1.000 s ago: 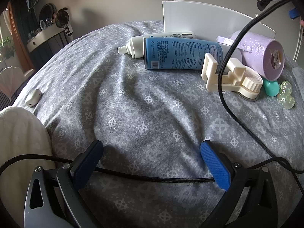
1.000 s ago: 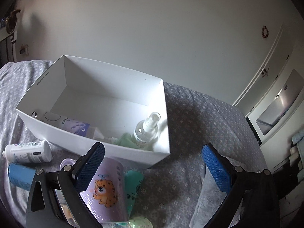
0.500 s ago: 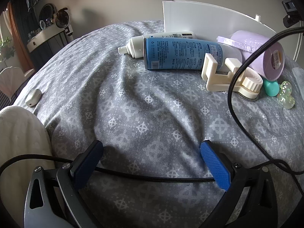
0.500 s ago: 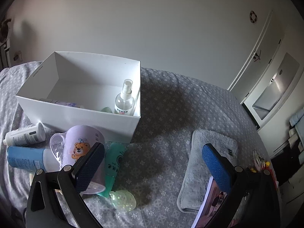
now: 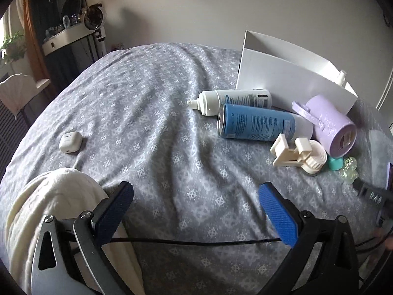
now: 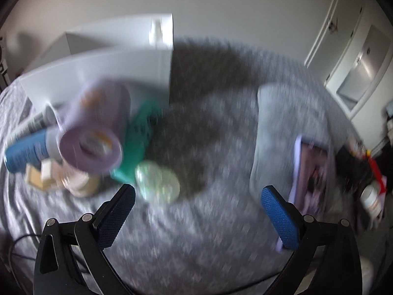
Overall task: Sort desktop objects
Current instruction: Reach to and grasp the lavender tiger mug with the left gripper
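A white box (image 5: pixel 289 83) stands on the grey patterned bedspread (image 5: pixel 159 123). In front of it lie a white pump bottle (image 5: pixel 233 100), a blue spray can (image 5: pixel 258 125), a lilac mug (image 5: pixel 331 127) on its side, a cream clip holder (image 5: pixel 297 157), a teal piece (image 5: pixel 335 163) and a clear glittery toy (image 5: pixel 348 172). My left gripper (image 5: pixel 196 211) is open and empty, well short of them. My right gripper (image 6: pixel 199 211) is open and empty; its view is blurred, with the glittery toy (image 6: pixel 157 182), mug (image 6: pixel 93 137) and box (image 6: pixel 98 73) ahead on the left.
A white earbud case (image 5: pixel 70 142) lies at the left, a cream blanket (image 5: pixel 49 209) at the near left. A black cable (image 5: pixel 196 242) runs under the left fingers. A grey towel (image 6: pixel 289 127) with a lilac phone (image 6: pixel 309 164) on it lies on the right.
The right gripper has swung back and down, away from the box toward the towel side; its view is now blurred. The left gripper has pulled back and turned left a little. Both stay open.
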A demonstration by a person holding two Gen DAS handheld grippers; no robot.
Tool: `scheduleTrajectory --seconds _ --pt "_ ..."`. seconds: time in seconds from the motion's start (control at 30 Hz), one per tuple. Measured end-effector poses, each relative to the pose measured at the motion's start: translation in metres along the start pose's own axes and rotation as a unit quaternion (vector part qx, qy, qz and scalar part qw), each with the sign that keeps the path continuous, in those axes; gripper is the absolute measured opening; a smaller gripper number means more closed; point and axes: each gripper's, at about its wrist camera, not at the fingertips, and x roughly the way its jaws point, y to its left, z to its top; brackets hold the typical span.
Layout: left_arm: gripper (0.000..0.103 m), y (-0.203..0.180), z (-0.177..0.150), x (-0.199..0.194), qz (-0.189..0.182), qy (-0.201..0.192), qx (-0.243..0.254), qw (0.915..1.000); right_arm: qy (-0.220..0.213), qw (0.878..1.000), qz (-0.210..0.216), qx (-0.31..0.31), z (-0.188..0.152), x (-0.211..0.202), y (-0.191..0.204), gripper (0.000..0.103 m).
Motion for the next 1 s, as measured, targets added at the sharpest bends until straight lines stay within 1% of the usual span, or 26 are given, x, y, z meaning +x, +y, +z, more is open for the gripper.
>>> scheduleTrajectory --seconds 0.07,0.17,0.23,0.27,0.3,0.43,0.5,0.53,0.6,0.67,0.77,0.8,0.9,0.93,1.0 --pt "0.103 0.001 0.008 0.002 -0.010 0.010 0.005 0.9999 0.013 1.000 0.022 0.004 -0.018 0.004 0.007 0.103" --pt "0.103 -0.007 0.021 0.002 -0.036 0.012 0.005 0.9993 0.024 0.998 0.049 -0.026 -0.048 0.004 0.028 0.103" --pt "0.103 -0.017 0.035 -0.001 -0.061 0.012 0.003 0.9981 0.047 0.996 0.059 -0.042 -0.069 0.006 0.044 0.103" --pt "0.103 -0.022 0.042 -0.002 -0.072 0.010 0.004 0.9973 0.051 0.996 0.057 -0.035 -0.074 0.005 0.048 0.103" --pt "0.103 -0.033 0.051 -0.003 -0.083 0.009 0.008 0.9964 0.042 0.997 0.053 -0.024 -0.079 0.000 0.050 0.103" --pt "0.103 -0.081 0.088 0.003 -0.103 0.017 0.036 0.9939 0.028 0.998 0.054 0.001 -0.092 0.000 0.054 0.103" --pt "0.103 -0.114 0.104 0.017 -0.123 0.051 0.061 0.9892 0.025 0.998 0.055 0.007 -0.093 -0.001 0.052 0.103" --pt "0.103 -0.129 0.109 0.023 -0.126 0.062 0.074 0.9873 0.024 0.998 0.055 0.009 -0.093 0.000 0.052 0.103" --pt "0.103 -0.159 0.117 0.036 -0.124 0.071 0.103 0.9844 0.018 0.998 0.051 0.014 -0.095 0.000 0.052 0.103" --pt "0.103 -0.188 0.122 0.050 -0.113 0.080 0.133 0.9813 0.015 0.999 0.047 0.013 -0.093 0.000 0.054 0.103" --pt "0.103 -0.222 0.123 0.077 -0.088 0.115 0.169 0.9750 0.014 0.999 0.049 0.014 -0.091 0.000 0.054 0.103" --pt "0.103 -0.230 0.122 0.087 -0.077 0.127 0.177 0.9730 0.014 0.999 0.048 0.013 -0.092 -0.001 0.055 0.103" --pt "0.103 -0.239 0.116 0.104 -0.083 0.157 0.168 0.9696 0.012 0.999 0.048 0.014 -0.093 -0.002 0.056 0.103" --pt "0.103 -0.241 0.114 0.108 -0.078 0.165 0.168 0.9686 0.012 0.999 0.048 0.014 -0.093 -0.002 0.056 0.103" --pt "0.103 -0.247 0.109 0.113 -0.066 0.172 0.188 0.9647 0.011 0.999 0.048 0.016 -0.092 0.000 0.055 0.103"
